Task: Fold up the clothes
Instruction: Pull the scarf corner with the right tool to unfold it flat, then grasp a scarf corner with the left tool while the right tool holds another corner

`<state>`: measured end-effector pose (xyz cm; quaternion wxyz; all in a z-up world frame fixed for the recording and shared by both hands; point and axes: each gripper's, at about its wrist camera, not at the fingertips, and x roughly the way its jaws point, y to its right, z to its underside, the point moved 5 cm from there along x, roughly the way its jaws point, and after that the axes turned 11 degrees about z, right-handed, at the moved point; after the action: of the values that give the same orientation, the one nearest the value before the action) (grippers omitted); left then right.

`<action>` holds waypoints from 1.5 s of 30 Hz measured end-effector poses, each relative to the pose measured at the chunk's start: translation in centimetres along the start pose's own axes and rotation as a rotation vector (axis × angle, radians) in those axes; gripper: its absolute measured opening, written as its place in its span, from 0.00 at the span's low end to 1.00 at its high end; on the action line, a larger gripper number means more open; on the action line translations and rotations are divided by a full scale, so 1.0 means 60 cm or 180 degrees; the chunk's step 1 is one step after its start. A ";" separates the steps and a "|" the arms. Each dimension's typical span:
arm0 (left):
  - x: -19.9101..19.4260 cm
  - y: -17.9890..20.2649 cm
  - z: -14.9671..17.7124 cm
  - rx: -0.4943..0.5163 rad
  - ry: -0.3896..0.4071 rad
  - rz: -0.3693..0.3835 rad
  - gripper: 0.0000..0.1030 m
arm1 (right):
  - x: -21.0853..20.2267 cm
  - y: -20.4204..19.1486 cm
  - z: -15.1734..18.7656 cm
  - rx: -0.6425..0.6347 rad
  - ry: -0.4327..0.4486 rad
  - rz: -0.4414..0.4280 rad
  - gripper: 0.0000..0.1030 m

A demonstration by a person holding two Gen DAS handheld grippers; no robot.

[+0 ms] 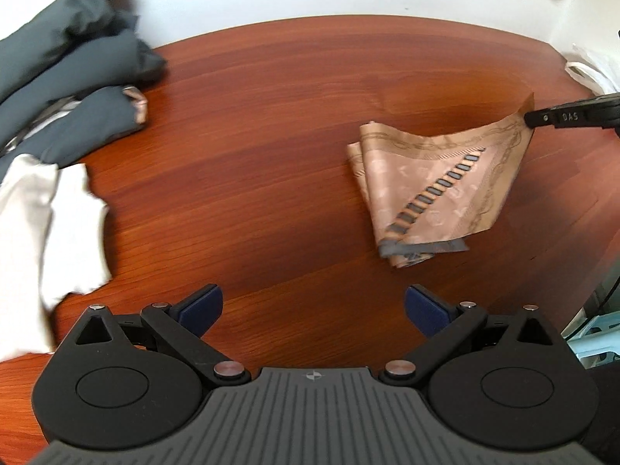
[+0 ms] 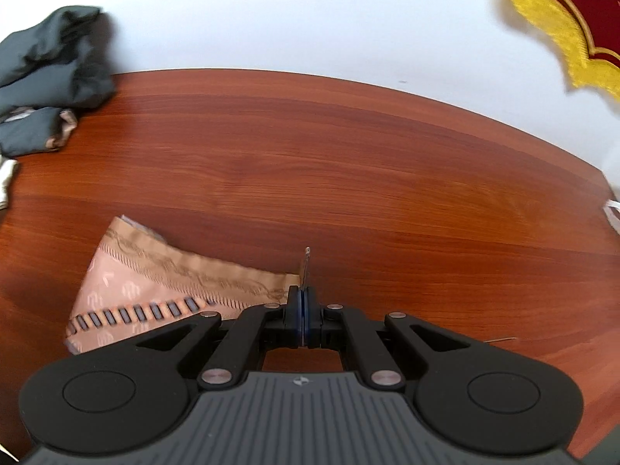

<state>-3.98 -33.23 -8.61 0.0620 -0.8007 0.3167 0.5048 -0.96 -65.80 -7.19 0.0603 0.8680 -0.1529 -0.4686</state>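
Note:
A folded tan patterned scarf (image 1: 434, 190) with a dark dashed stripe lies on the red-brown wooden table (image 1: 271, 116), right of centre. My right gripper (image 1: 533, 118) is shut on the scarf's far right corner and lifts it off the table. In the right wrist view the scarf (image 2: 155, 290) trails to the left of my right gripper (image 2: 304, 294), with a thin edge of cloth sticking up between the pressed fingertips. My left gripper (image 1: 314, 304) is open and empty, above the table near its front, left of the scarf.
Dark grey garments (image 1: 66, 73) are piled at the table's far left, also in the right wrist view (image 2: 50, 73). A white cloth (image 1: 46, 232) lies at the left edge. White items (image 1: 593, 69) sit at the far right. A red and yellow fringed banner (image 2: 562, 27) hangs on the white wall.

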 end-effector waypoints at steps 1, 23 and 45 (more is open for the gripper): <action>0.006 0.011 -0.003 0.0008 0.0002 0.0008 0.98 | 0.004 0.019 0.001 0.0018 0.0007 0.0035 0.01; 0.009 0.055 -0.024 0.0037 0.0120 -0.0093 0.98 | 0.011 -0.047 -0.011 -0.0256 0.0064 -0.0588 0.01; -0.114 -0.134 0.048 -0.0119 0.0196 -0.0061 0.88 | -0.140 -0.468 -0.073 -0.0941 -0.0090 -0.1729 0.01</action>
<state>-3.60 -22.64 -5.95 0.0420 -0.8199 0.3012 0.4850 4.21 -36.68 -5.05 0.0563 0.8523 0.1537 -0.4967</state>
